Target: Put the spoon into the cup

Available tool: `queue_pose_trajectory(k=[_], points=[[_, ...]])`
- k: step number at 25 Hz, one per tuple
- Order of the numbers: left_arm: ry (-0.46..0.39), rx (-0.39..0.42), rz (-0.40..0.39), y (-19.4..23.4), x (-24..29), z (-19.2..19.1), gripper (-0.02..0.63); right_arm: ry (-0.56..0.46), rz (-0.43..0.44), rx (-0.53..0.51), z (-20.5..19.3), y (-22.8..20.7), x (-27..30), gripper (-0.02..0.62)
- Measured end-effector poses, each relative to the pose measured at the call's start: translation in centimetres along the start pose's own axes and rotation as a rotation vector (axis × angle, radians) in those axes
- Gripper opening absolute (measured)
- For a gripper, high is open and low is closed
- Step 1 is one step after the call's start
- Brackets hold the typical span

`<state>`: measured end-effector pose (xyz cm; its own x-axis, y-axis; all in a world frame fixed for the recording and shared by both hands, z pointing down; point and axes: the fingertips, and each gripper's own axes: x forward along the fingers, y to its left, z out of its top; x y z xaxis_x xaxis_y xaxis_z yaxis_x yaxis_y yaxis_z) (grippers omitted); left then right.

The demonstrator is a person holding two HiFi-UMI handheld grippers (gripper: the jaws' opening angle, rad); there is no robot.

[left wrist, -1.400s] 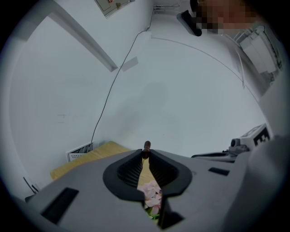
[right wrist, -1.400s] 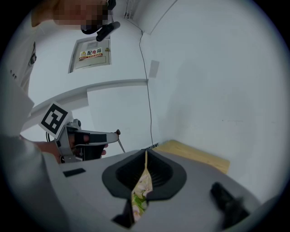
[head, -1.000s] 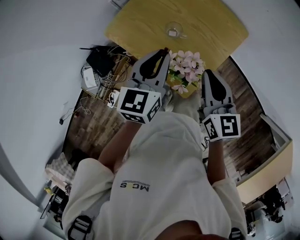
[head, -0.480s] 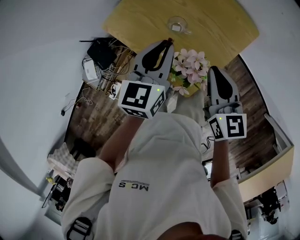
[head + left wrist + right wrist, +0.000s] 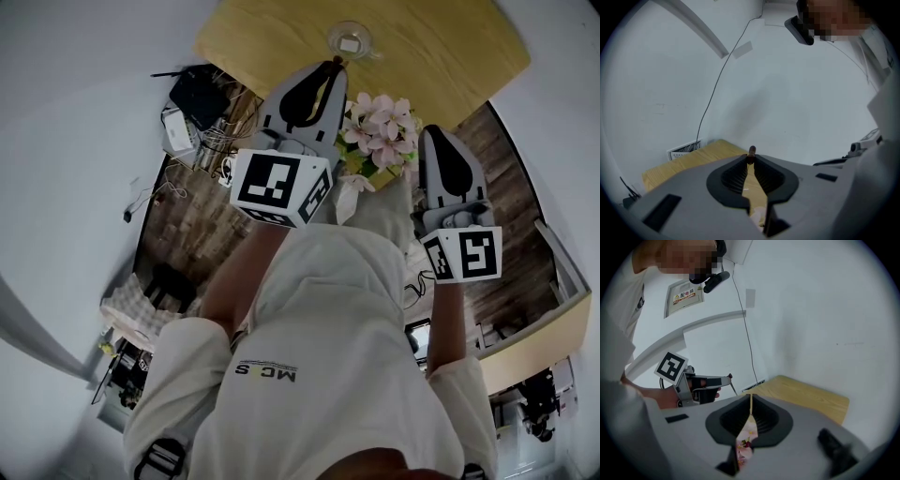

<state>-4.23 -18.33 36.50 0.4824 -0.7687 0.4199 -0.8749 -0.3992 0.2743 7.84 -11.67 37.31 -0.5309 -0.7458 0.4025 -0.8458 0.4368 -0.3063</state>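
Pale wooden surface [image 5: 450,47] against white walls, glass cup [image 5: 350,39] standing on it, left gripper [image 5: 330,67] jaws clamped on the spoon [image 5: 751,151], right gripper [image 5: 434,133] jaws closed, empty, pink flowers [image 5: 380,131] between both, cables [image 5: 202,141] on plank floor [image 5: 192,234]

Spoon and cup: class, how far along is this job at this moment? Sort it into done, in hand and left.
Done: the thin brown-tipped spoon is picked up; the left gripper is shut on it.
In hand: in the head view that gripper's tip is close to the clear glass cup on the yellow wooden table.
Left: lower the spoon into the cup and release.
The right gripper is shut, empty.
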Motion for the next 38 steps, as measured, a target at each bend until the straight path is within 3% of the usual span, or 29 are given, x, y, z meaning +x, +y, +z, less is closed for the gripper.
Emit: queue_pose_trajectory(k=[20, 38], points=[[0.073, -0.01, 0.019, 2.2, 5.7, -3.9, 0.052, 0.027, -0.002, 0.094, -2.2, -2.5, 2.3, 0.034], [0.199, -0.036, 0.019, 3.4, 7.5, -8.2, 0.052, 0.042, -0.001, 0.138, -3.9, -3.2, 3.6, 0.034]])
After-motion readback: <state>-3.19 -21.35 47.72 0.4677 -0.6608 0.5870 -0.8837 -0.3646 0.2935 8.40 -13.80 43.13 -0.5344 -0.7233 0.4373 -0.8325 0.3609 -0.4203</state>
